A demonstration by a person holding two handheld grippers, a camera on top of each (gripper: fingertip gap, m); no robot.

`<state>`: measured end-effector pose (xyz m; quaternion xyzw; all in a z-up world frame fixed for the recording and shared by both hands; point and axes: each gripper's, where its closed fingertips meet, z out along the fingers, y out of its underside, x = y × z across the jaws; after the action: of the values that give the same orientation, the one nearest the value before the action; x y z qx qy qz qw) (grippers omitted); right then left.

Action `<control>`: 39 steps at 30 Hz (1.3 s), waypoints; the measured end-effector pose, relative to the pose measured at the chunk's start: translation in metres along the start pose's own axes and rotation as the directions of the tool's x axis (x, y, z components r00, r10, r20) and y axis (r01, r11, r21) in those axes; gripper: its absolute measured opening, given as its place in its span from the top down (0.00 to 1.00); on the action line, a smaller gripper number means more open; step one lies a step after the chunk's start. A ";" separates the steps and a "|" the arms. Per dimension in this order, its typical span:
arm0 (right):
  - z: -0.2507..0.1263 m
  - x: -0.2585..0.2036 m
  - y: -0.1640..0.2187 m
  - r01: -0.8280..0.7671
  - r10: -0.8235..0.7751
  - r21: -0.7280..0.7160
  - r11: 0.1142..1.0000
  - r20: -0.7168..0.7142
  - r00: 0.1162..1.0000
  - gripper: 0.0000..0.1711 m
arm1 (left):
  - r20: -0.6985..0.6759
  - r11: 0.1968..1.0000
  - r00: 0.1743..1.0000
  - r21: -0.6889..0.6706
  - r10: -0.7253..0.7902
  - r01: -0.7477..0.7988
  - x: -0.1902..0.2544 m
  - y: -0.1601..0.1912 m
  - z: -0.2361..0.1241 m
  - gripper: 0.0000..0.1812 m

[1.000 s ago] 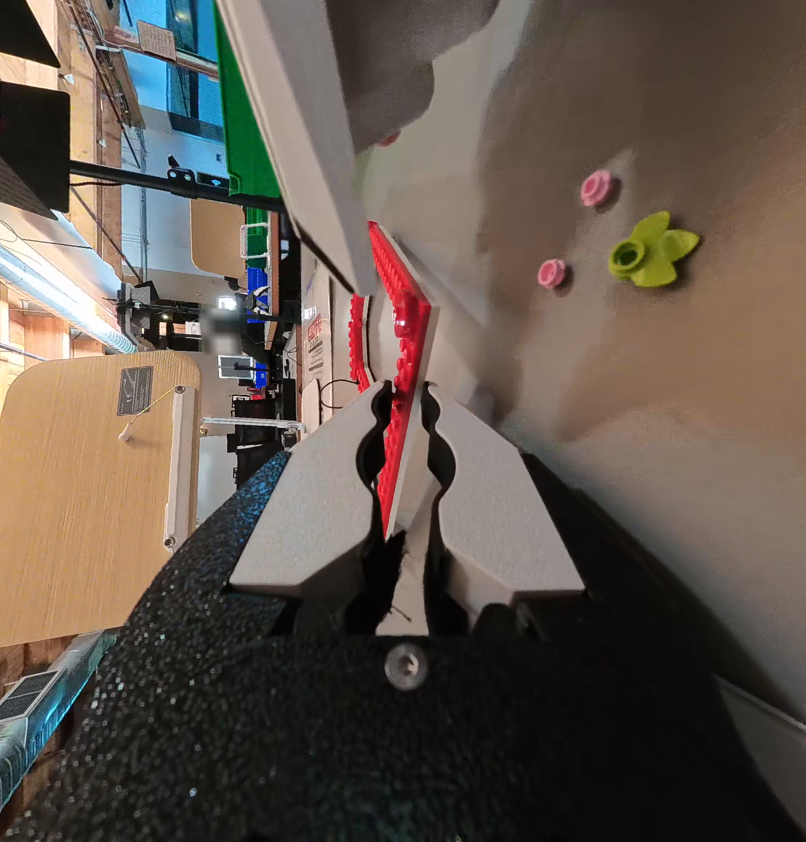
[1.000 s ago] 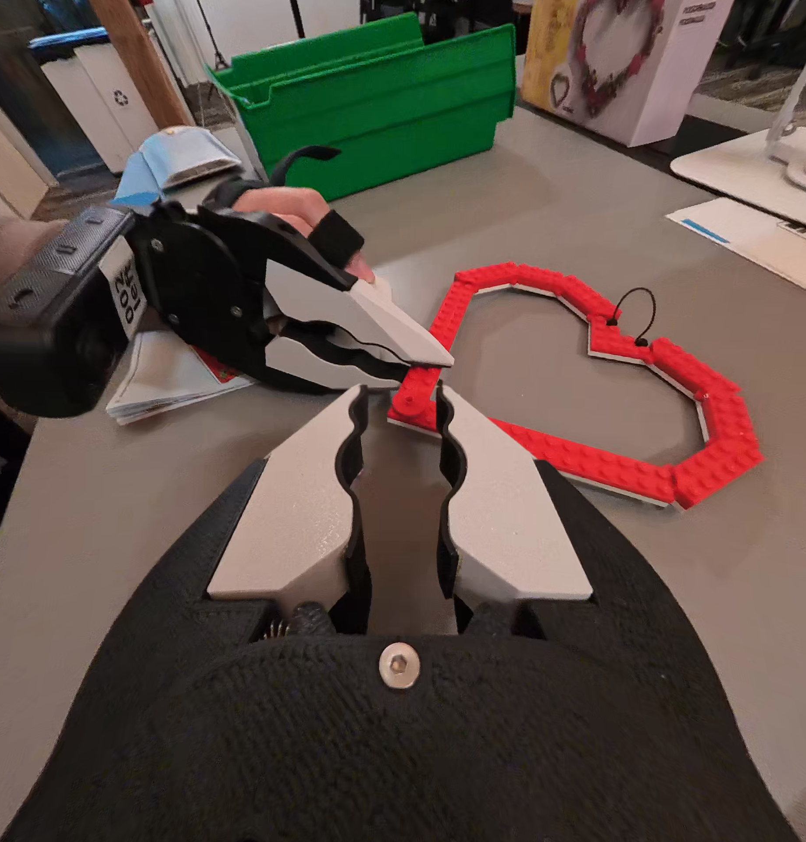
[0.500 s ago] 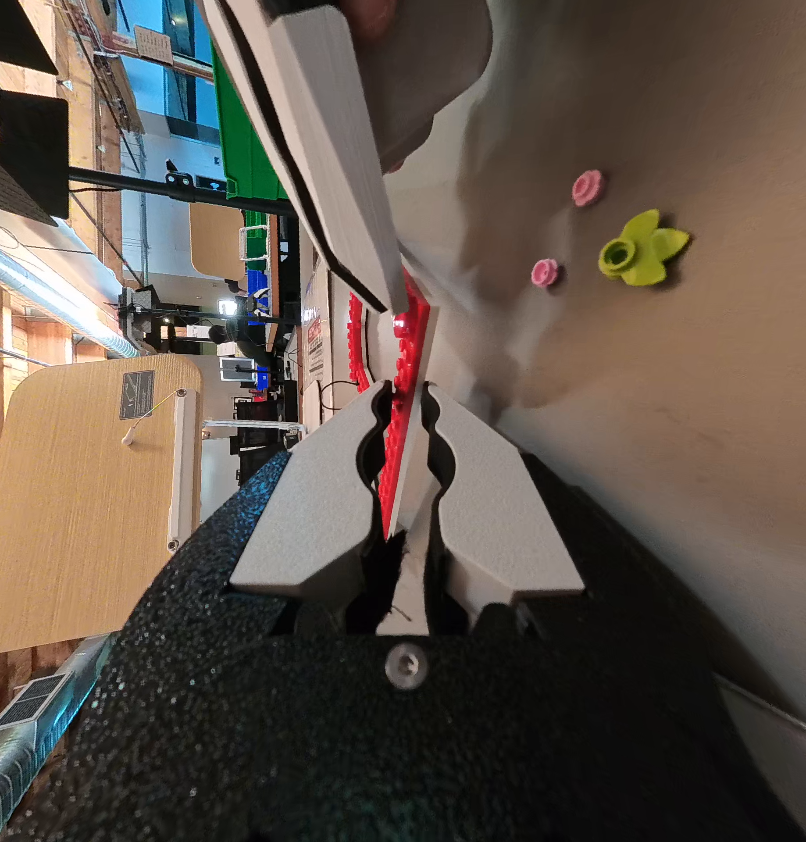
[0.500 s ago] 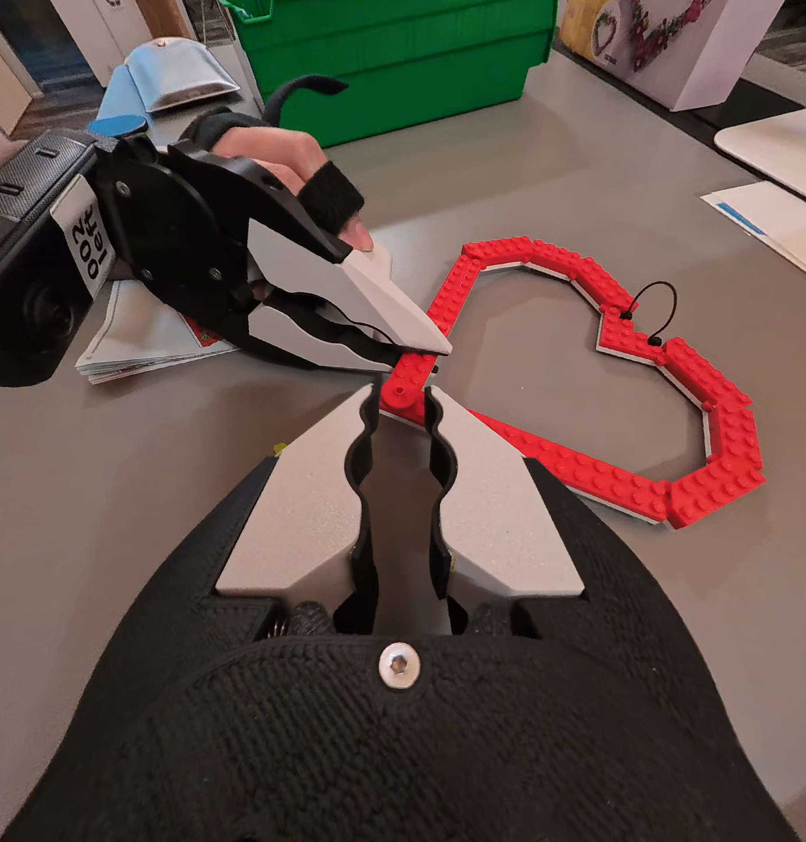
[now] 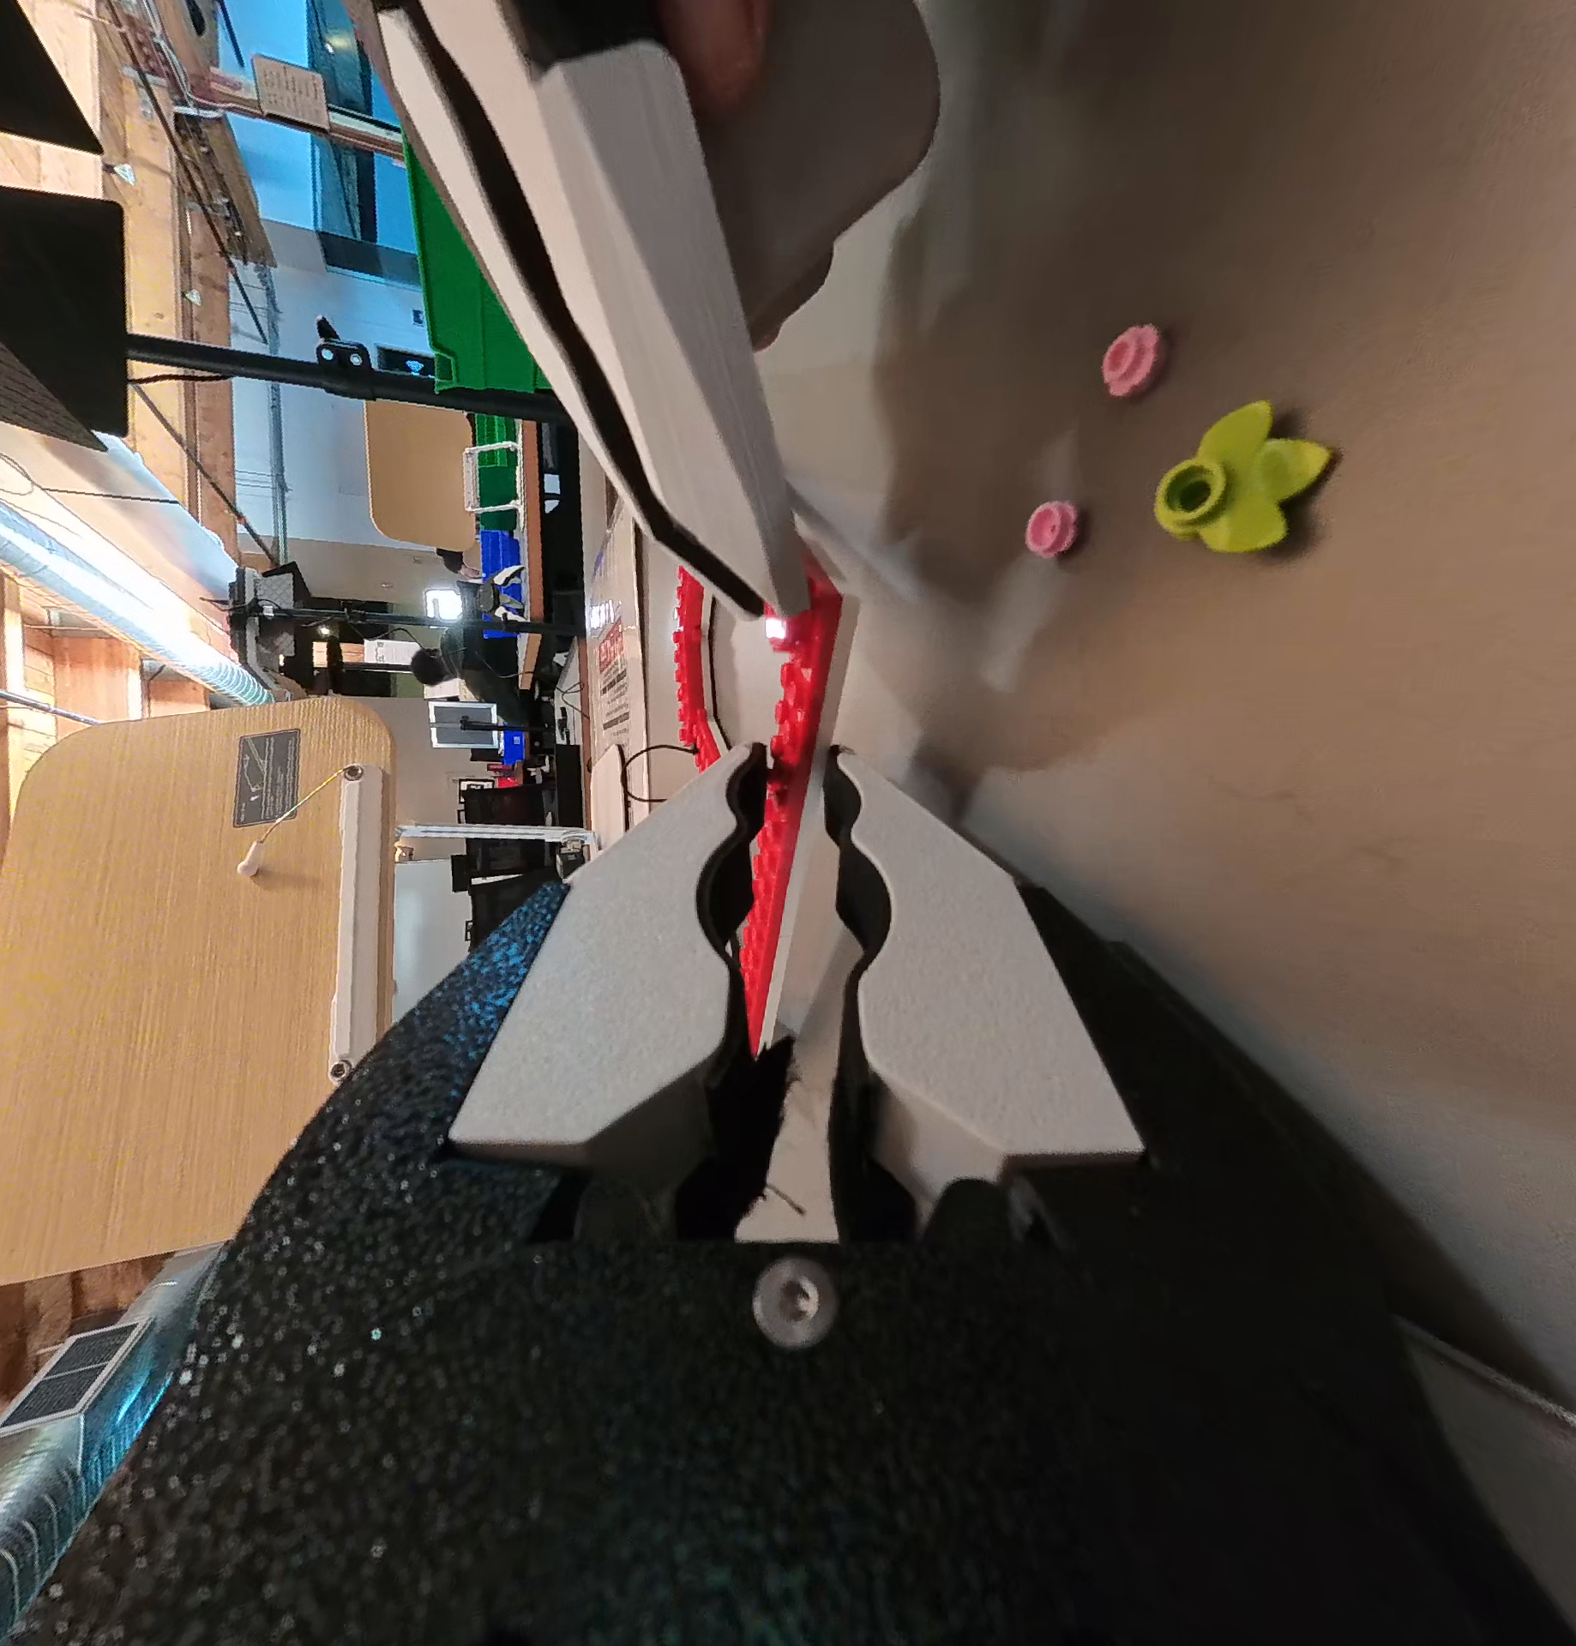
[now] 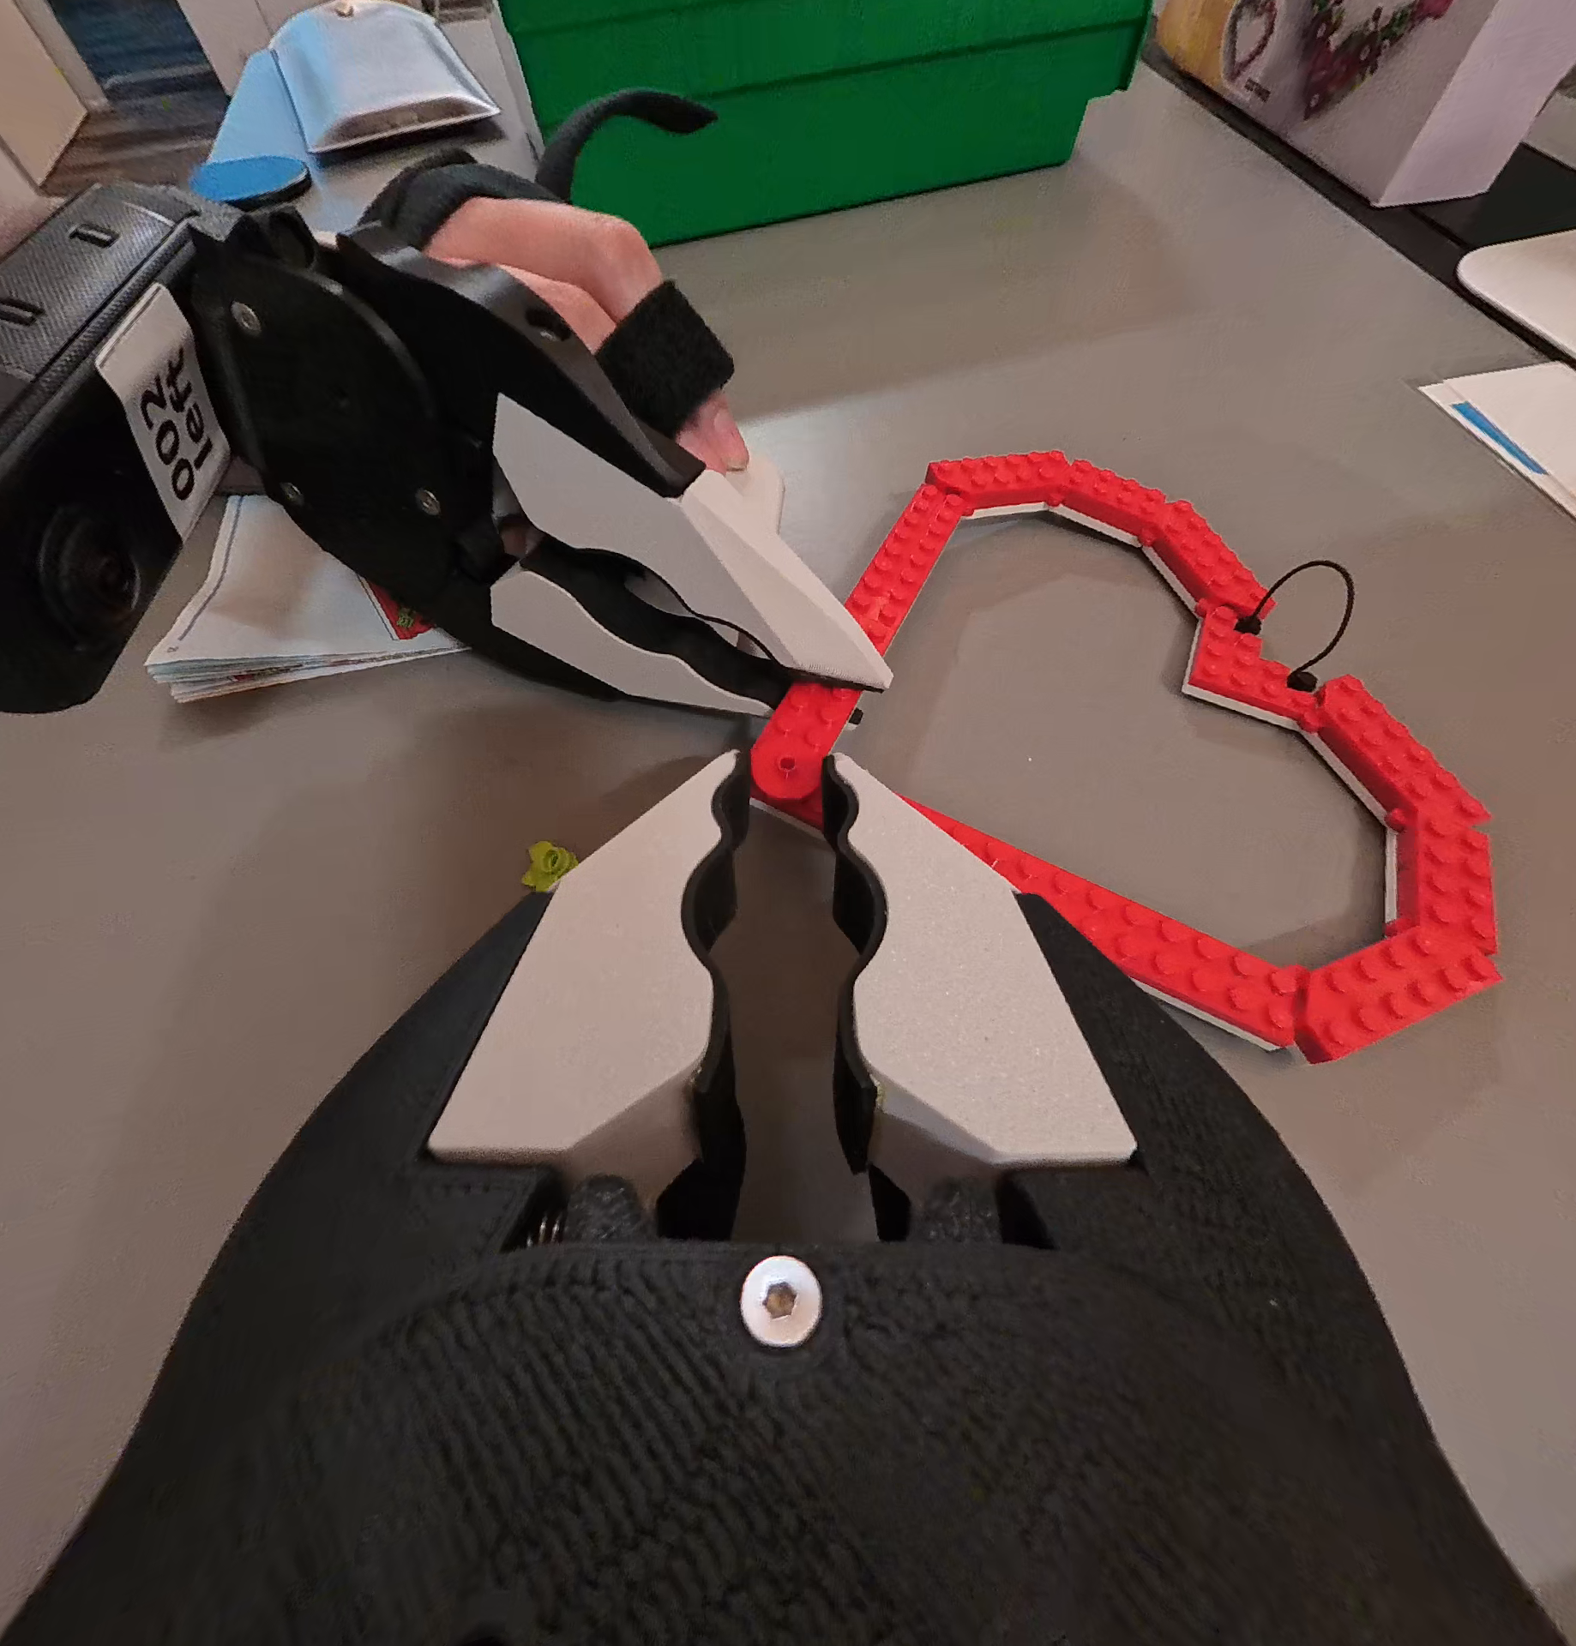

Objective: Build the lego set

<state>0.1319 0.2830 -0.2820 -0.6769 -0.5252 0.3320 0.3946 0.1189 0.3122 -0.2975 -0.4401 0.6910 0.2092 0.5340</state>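
Observation:
A red heart frame (image 6: 1167,953) of studded plates on white backing lies on the grey table (image 6: 232,980). My left gripper (image 5: 798,757) is shut on the frame's edge near its pointed end (image 5: 789,855). It also shows in the right wrist view (image 6: 820,690), coming in from the left. My right gripper (image 6: 784,768) has its tips pressed against both sides of the heart's point, with a narrow gap between the fingers. One of its fingers (image 5: 660,338) reaches the plate in the left wrist view.
A lime flower piece (image 5: 1230,499) and two pink round pieces (image 5: 1134,359) (image 5: 1052,527) lie loose on the table. A green bin (image 6: 820,116), a booklet (image 6: 294,623) and a white box (image 6: 1390,80) stand behind. A black cord loop (image 6: 1319,606) sits on the heart. Less than 4 cm separates the two grippers' tips.
My right gripper has moved forward and down to the heart's point, and its fingers have narrowed around it. My left gripper has kept its hold on the frame.

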 end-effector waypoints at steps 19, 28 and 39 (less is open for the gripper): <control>0.000 -0.006 -0.003 0.183 -0.173 -0.031 0.983 0.202 0.964 0.92 | 0.000 1.000 1.000 0.003 -0.005 0.005 -0.001 0.001 0.000 0.94; -0.001 -0.005 0.002 0.218 -0.199 -0.038 0.975 0.273 0.941 0.92 | -0.005 1.000 1.000 0.002 -0.005 0.005 0.000 0.001 0.000 0.94; 0.000 -0.004 0.001 0.238 -0.217 -0.044 0.970 0.270 0.938 0.92 | -0.006 1.000 1.000 0.001 -0.004 0.004 0.001 0.001 0.000 0.94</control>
<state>0.1314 0.2787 -0.2831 -0.5761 -0.6600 0.3508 0.3309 0.1185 0.3125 -0.2984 -0.4416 0.6918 0.2066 0.5327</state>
